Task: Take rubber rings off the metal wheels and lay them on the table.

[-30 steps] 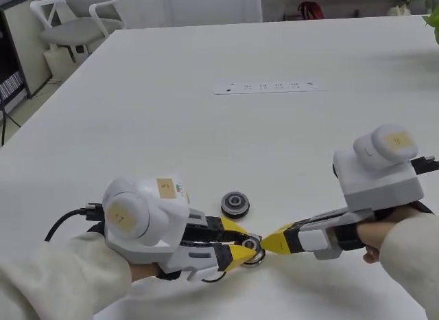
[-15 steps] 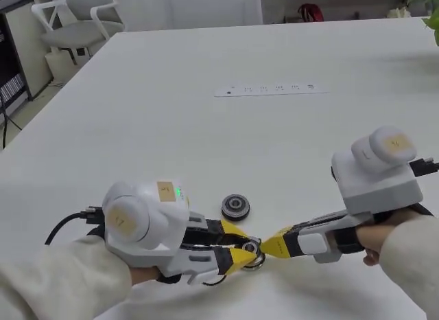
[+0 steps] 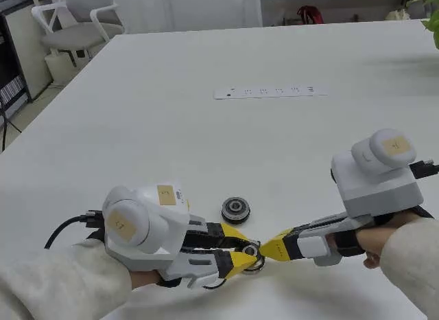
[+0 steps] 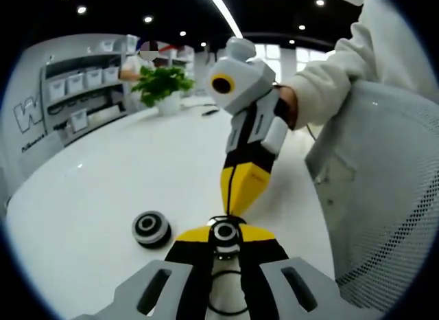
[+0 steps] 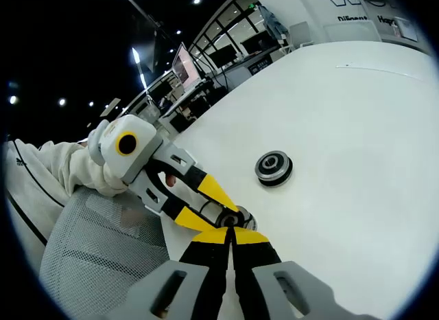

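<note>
Metal wheel (image 4: 225, 232) still in left claw (image 3: 245, 253) — right claw (image 3: 266, 248) still pinching ring (image 3: 258, 260).

At the front of the counter (image 3: 206, 141), the left claw (image 3: 241, 255) and right claw (image 3: 267, 248) meet tip to tip, a wheel (image 3: 250, 250) between the left's jaws; a second wheel (image 3: 235, 209) lies just behind them, a power strip (image 3: 270, 92) well behind

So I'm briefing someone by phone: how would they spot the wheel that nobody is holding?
On the big white table's near edge, left tool and right tool meet tip to tip. Just beyond them a small dark wheel lies flat and alone; the second wheel is pinched in the left tool.
</note>
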The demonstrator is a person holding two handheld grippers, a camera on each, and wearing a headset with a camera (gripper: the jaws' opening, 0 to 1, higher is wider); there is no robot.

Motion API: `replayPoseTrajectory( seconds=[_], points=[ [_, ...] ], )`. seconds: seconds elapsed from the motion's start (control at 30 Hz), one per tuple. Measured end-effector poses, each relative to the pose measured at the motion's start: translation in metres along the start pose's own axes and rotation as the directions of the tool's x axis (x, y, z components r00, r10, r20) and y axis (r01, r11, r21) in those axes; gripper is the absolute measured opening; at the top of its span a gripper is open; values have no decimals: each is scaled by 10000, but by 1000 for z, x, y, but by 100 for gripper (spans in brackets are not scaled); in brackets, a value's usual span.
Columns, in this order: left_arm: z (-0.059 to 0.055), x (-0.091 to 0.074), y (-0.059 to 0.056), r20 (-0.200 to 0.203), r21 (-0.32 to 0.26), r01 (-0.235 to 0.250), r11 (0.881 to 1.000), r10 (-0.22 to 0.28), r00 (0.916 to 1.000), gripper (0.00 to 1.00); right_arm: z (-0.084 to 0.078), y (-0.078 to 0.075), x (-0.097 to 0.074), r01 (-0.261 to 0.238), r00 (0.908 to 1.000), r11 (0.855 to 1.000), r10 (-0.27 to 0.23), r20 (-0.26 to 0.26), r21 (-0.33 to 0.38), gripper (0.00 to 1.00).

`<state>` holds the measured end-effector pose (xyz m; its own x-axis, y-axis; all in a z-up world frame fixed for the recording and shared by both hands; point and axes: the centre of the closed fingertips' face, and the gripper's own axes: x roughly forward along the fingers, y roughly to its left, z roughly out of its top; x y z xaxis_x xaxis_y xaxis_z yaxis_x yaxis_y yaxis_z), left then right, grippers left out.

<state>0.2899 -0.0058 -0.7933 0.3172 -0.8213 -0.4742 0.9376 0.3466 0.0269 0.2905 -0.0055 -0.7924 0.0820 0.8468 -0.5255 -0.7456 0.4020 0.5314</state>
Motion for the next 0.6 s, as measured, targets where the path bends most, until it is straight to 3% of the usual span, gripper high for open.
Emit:
replayPoseTrajectory(
  seconds=[0.6],
  points=[
    [0,1,0,8,21,25,10000,-25,10000,14,3,12,2,-231,9996,9997,230,136,55,0]
  ],
)
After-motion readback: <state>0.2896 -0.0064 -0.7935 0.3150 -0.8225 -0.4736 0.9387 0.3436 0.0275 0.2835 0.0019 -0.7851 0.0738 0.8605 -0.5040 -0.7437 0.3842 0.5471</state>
